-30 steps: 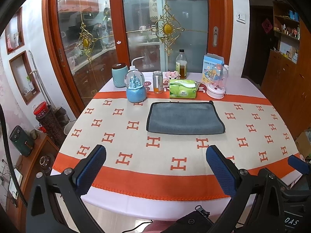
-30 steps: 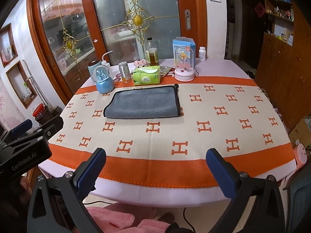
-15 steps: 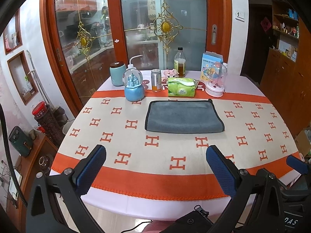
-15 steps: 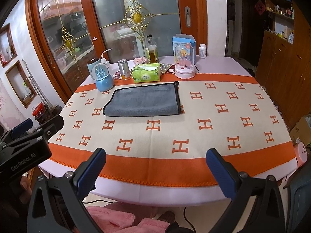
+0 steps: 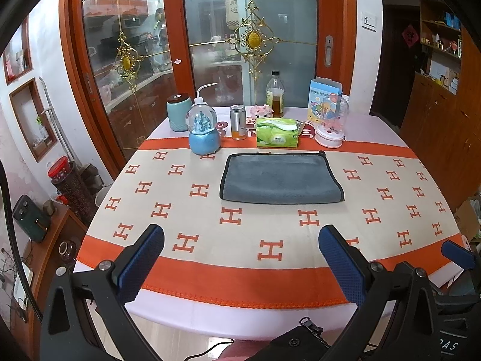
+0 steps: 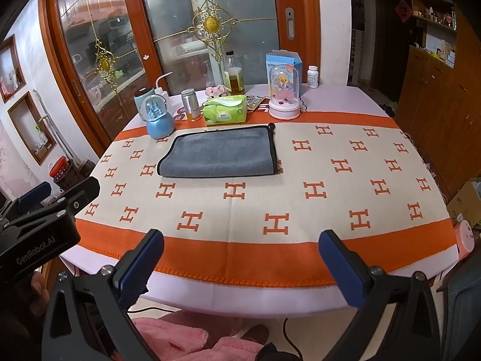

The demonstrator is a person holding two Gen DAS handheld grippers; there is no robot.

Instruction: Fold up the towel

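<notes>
A grey towel [image 5: 279,179] with black trim lies flat, folded in a rectangle, on the far half of the table; it also shows in the right wrist view [image 6: 219,153]. My left gripper [image 5: 240,258] is open and empty, held over the table's near edge, well short of the towel. My right gripper [image 6: 240,258] is open and empty too, over the near edge, with the towel far ahead to the left. The left gripper's body [image 6: 39,225] shows at the left of the right wrist view.
An orange and cream tablecloth [image 5: 270,249] covers the table. Behind the towel stand a blue snow globe [image 5: 204,134], a metal can [image 5: 238,121], a green tissue pack [image 5: 278,137], a pink dome toy [image 5: 330,120] and a bottle [image 5: 275,94]. Glass doors lie beyond.
Both views have drifted slightly; the table and towel sit a little lower and nearer the same place. Both grippers stay open and empty. The towel has not moved.
</notes>
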